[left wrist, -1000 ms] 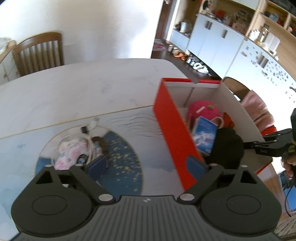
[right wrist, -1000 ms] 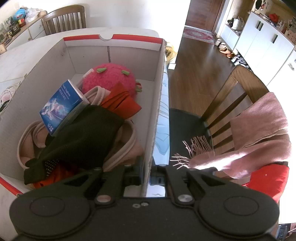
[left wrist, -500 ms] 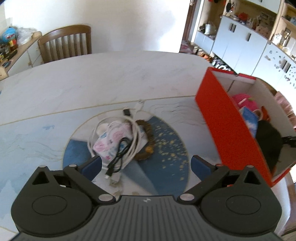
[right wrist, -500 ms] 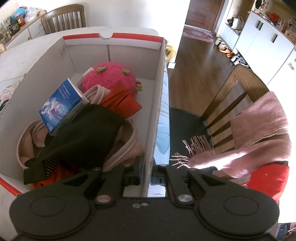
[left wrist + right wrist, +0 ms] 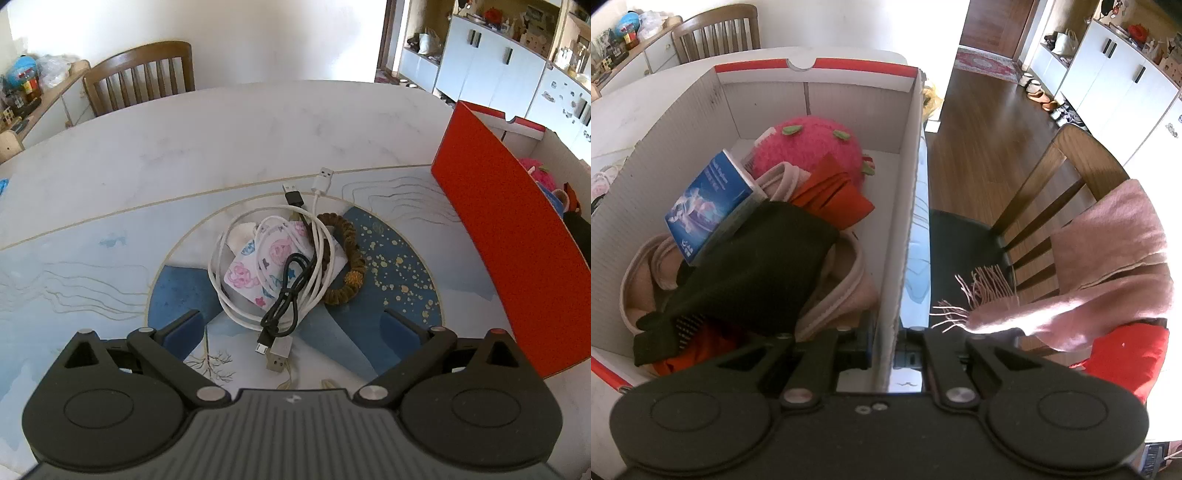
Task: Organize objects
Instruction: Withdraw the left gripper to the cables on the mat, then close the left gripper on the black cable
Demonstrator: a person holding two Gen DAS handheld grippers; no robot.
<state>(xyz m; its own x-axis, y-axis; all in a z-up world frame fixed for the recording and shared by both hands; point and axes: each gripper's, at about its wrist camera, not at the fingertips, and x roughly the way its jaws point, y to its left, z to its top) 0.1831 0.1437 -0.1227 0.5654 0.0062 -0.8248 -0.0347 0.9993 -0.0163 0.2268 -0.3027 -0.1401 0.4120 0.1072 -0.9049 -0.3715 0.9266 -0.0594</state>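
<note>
- On the counter [image 5: 229,155], over its round blue painted patch, lies a small heap: a flowered white pouch [image 5: 273,266] with a white cable [image 5: 221,280] looped around it and a black cable [image 5: 291,291] coiled on top.
- A brown beaded bracelet [image 5: 349,258] lies against the pouch's right side, touching it.
- The plug ends of both cables reach past the heap toward the far side; a silver plug [image 5: 279,356] lies at the near end.
- The left hand-held gripper [image 5: 291,328] hangs above the near edge of the heap with its blue pads spread wide on either side; nothing is between them.
- To the right stands the red box [image 5: 517,240], open at the top, near the heap but apart from it.
- Inside the box [image 5: 701,122] are a pink plush strawberry [image 5: 809,147], a blue packet [image 5: 709,203], a black cloth [image 5: 757,269], an orange cloth [image 5: 834,195] and beige slippers [image 5: 846,291], piled together.
- The right hand-held gripper [image 5: 886,347] is clamped on the box's right wall, one pad inside and one outside.
- Beyond that wall a wooden chair [image 5: 1052,192] carries a pink scarf [image 5: 1108,251].
</note>
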